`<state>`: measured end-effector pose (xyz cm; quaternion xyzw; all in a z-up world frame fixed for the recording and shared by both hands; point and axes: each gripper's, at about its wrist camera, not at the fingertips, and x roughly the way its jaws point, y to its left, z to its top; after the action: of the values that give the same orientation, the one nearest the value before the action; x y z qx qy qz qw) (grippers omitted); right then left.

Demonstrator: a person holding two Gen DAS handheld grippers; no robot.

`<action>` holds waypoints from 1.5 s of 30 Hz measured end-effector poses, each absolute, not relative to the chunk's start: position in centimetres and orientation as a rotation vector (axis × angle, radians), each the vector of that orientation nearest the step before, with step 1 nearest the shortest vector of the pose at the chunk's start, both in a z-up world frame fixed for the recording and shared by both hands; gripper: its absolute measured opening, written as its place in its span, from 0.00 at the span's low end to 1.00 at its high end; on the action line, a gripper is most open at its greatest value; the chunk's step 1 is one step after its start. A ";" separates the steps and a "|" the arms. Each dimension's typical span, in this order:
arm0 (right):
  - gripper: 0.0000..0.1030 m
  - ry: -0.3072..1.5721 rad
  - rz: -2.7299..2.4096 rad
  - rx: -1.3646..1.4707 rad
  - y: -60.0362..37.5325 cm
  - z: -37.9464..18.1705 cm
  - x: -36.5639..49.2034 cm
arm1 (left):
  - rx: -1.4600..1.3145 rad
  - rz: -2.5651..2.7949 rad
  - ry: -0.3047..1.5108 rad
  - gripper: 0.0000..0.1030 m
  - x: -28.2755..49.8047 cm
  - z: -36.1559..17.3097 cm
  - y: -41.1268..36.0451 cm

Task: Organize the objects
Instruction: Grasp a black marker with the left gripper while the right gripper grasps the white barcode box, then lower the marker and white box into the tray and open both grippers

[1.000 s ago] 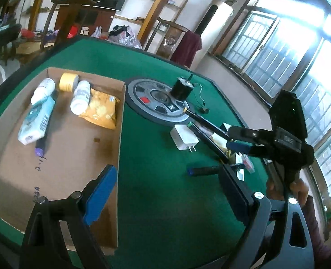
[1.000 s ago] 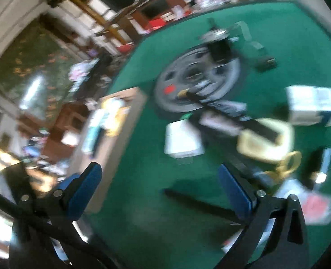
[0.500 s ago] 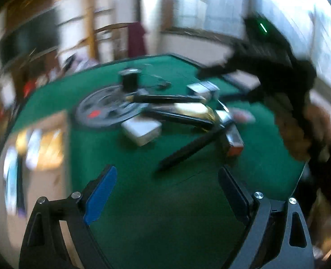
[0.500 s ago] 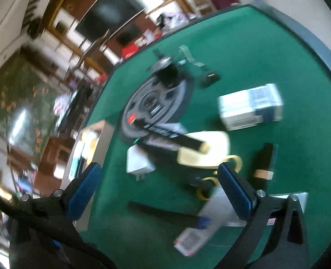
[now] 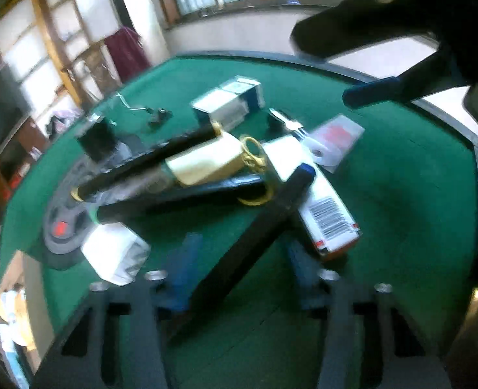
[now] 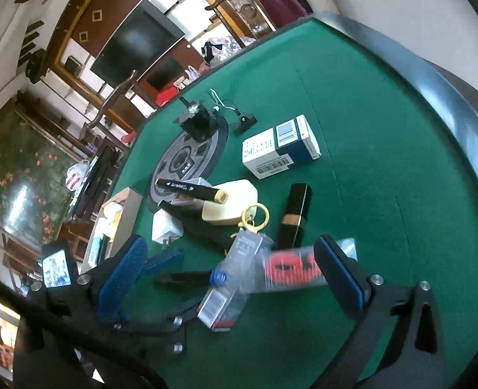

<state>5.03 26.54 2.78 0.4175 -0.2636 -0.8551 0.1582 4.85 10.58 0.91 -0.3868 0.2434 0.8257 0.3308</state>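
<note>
Around one grey disc (image 6: 187, 162): three black markers (image 6: 190, 189), two cartons (image 6: 281, 146), one white plug (image 6: 166, 225), one lipstick (image 6: 294, 214).

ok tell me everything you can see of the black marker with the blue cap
The marker is a long, black, square-sided pen, plastic by its look, with a blue cap at one end. It lies slanted on the green table, its capped end by the white barcode box; whether they touch is unclear. Its other end sits between the fingers of the left tool, whose jaws are closing around it; whether the pads press it yet is too blurred to tell.
</note>
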 end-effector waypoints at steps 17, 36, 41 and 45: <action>0.96 -0.181 -2.596 1.440 16.6 -0.3 7.0 | -1.104 2.260 0.062 0.11 7.6 4.8 -0.7; 0.23 -0.383 -2.520 1.330 15.3 3.1 8.6 | -1.163 2.475 -0.266 0.11 8.5 5.2 -15.2; 0.24 -0.358 -2.358 1.279 9.2 4.9 7.2 | -1.293 2.536 -0.318 0.11 6.5 4.0 -18.4; 0.24 -0.352 -2.205 1.300 3.3 4.6 5.2 | -1.384 2.542 -0.340 0.11 4.2 2.8 -19.0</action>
<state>5.16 3.27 4.56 0.4836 -0.1308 -0.8205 0.2753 4.24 -19.03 2.82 -0.4719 -0.1158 0.8666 0.1136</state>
